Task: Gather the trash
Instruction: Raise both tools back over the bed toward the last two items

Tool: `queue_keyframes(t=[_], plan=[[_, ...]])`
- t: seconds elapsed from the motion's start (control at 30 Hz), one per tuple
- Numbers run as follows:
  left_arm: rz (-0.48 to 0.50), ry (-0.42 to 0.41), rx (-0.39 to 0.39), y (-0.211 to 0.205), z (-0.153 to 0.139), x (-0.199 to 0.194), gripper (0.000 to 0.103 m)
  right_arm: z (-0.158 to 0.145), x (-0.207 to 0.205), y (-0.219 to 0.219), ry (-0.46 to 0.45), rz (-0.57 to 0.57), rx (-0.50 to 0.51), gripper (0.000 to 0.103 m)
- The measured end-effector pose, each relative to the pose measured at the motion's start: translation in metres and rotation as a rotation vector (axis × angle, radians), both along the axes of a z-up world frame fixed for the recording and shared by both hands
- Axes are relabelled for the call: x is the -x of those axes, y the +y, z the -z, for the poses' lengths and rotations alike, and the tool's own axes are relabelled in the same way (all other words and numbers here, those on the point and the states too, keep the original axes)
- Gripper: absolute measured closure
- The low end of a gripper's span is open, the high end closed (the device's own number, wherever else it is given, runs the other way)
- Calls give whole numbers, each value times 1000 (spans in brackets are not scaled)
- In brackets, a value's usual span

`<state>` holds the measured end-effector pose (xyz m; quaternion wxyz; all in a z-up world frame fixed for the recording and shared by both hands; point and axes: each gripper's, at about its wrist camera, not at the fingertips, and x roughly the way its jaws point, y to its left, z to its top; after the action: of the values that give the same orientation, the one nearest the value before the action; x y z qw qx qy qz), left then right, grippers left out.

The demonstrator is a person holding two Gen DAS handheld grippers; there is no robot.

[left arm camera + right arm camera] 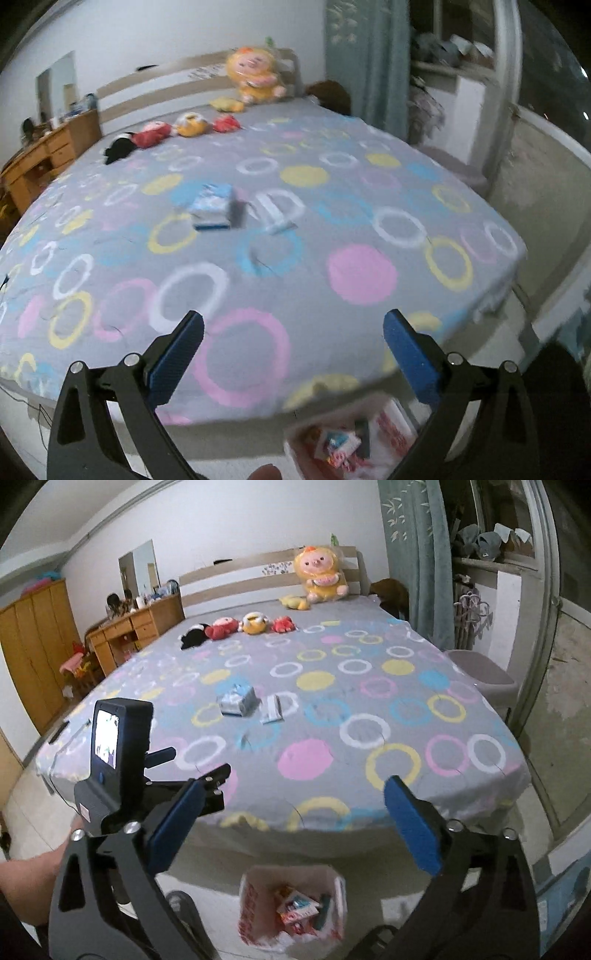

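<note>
- The right tool (291, 823) hangs with its blue padded jaws spread wide and nothing between them. It points over the foot of the bed.
- The left tool (293, 352) is also released and empty. In the right view its body with a small screen sits to the left, held by a hand (26, 882).
- Below both tools a trash bag (255, 901) of thin white plastic with red print stands open on the floor. It already holds some crumpled packets, probably so that trash can drop straight in.
- Farther, in the middle of the bed (424, 805), lie a blue-white carton (236, 700) and just beside it a flat pale wrapper (272, 709). I judge these are the trash left to collect.
- The sheet is soft grey cloth with coloured rings.
- Plush toys (253, 623) lie near the headboard.
</note>
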<state>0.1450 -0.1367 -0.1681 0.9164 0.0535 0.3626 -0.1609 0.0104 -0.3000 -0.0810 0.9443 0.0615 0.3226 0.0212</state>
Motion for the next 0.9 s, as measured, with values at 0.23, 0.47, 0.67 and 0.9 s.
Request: queue_keyframes(t=[0.23,0.47,0.67,0.9], plan=[[-122,-29,59,39,-15,-36,8,-8,-34,6,-10,-9,4,7],[-181,32,122,67,-16,-83,8,-7,-80,12,-2,-15,37,6],[-187,61,132,77,-12,-121,8,7,-132,20,50,-39,36,6],[-188,126,157,78,6,-176,8,47,-200,36,108,-83,53,7]])
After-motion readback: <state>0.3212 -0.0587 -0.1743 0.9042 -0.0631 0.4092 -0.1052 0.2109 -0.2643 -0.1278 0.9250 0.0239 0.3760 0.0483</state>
